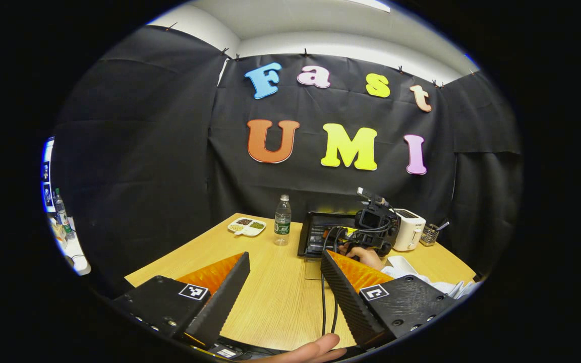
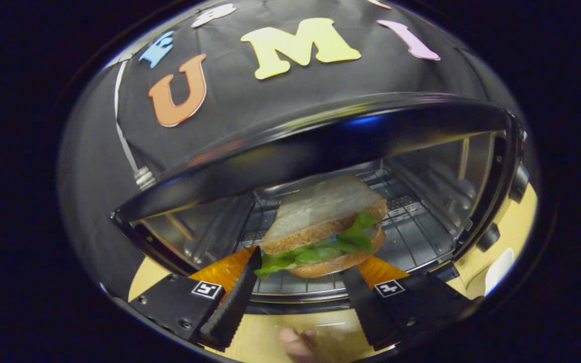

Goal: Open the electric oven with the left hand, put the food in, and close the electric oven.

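As seen in the right gripper view, my right hand-held gripper (image 2: 298, 275) is spread wide in front of the open electric oven (image 2: 321, 151), its two fingers standing to either side of the sandwich (image 2: 323, 227) rather than pressing on it; whether the left finger's tip touches the lettuce I cannot tell. That sandwich, two slices of bread with green lettuce between them, sits on the wire rack (image 2: 411, 237) inside the oven cavity, near the front edge and slightly tilted. Control knobs (image 2: 489, 236) run down the oven's right side, and a fingertip (image 2: 298, 343) shows at the bottom edge of the view, below the gripper. In the left gripper view, my left hand-held gripper (image 1: 285, 280) is likewise wide open and holds nothing, hanging above the wooden surface (image 1: 275, 297) well back from the oven (image 1: 321, 234). From here the oven stands at the far side of the surface, with the right gripper and the hand (image 1: 366, 254) that carries it directly in front of it. To the oven's left stand a clear water bottle (image 1: 282, 220) and, farther left, a white divided dish (image 1: 246, 226) of small foods; to its right stand a white toaster (image 1: 409, 230) and a wire utensil holder (image 1: 429, 234). Part of a hand (image 1: 310, 350) shows at the bottom edge.
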Action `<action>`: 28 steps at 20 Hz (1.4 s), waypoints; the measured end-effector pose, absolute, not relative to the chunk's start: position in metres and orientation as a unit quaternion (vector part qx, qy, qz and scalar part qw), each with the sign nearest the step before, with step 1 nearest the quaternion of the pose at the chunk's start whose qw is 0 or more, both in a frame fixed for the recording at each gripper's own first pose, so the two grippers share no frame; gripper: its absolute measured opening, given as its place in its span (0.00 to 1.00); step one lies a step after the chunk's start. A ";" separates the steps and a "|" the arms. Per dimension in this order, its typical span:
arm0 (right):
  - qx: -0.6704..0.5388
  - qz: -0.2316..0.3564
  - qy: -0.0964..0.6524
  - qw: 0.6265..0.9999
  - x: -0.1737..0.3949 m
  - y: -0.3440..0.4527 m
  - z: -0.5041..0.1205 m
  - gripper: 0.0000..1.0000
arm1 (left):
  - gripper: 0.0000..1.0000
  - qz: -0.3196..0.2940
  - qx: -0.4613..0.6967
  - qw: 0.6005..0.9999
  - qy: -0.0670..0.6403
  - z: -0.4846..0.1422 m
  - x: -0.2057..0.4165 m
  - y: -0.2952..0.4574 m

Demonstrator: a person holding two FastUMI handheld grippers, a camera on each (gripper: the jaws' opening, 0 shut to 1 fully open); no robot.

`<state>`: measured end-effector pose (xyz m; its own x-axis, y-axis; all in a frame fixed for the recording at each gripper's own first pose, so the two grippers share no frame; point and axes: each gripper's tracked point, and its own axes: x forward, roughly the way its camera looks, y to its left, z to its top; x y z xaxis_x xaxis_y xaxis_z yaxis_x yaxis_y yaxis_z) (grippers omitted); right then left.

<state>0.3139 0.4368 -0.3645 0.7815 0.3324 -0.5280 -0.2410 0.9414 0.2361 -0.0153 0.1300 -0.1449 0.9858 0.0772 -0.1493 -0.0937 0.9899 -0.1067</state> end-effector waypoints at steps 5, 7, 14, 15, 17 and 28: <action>0.013 0.161 0.356 0.920 0.290 0.431 -0.365 0.96 | 0.94 0.057 -0.042 0.995 0.071 -0.145 -0.018 0.136; 0.004 0.183 0.381 0.906 0.273 0.427 -0.358 0.96 | 0.93 0.067 -0.038 0.995 0.068 -0.144 -0.017 0.140; 0.028 0.248 0.338 0.908 0.200 0.388 -0.282 0.96 | 0.94 0.071 -0.048 0.994 0.069 -0.132 -0.007 0.130; 0.026 0.251 0.314 0.915 0.191 0.377 -0.266 0.96 | 0.94 0.071 -0.045 0.994 0.065 -0.129 -0.004 0.127; 0.022 0.251 0.268 0.930 0.173 0.351 -0.238 0.96 | 0.94 0.067 -0.037 0.995 0.056 -0.120 0.001 0.119; 0.012 0.180 -0.046 0.983 0.067 0.174 -0.040 0.97 | 0.94 0.016 -0.048 0.998 0.025 -0.098 0.046 0.061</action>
